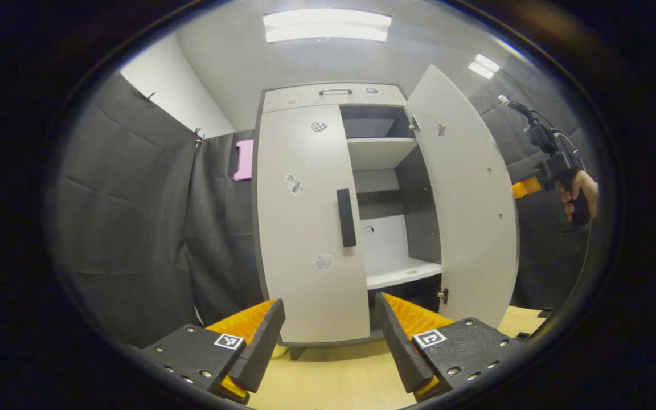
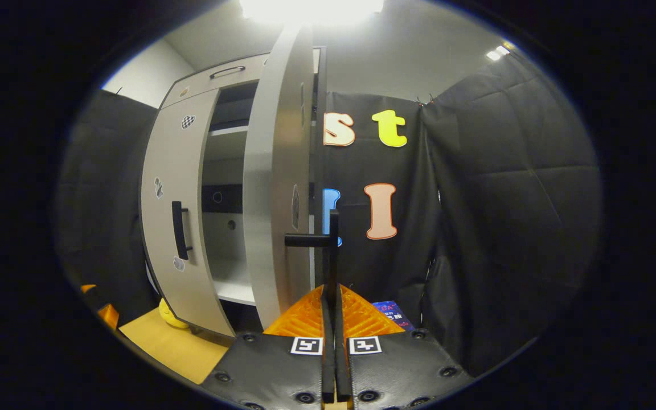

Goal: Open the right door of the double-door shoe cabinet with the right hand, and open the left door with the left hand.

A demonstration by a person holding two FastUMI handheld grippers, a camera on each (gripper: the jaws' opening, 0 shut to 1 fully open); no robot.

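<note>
At the bottom of the right gripper view our right gripper (image 2: 332, 319) has its fingers clamped on the right door's handle (image 2: 328, 242), while the left gripper (image 1: 328, 336), fingers apart, risks missing the shut left door's handle (image 1: 346, 217) at frame centre.

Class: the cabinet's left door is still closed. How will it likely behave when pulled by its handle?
The left door looks like a stiff flat panel, so it should probably swing rigidly, as the open right door suggests. Its bar handle stands proud, likely giving firm grip.

No readable text; the blue card's (image 2: 390, 312) print is too small.
</note>
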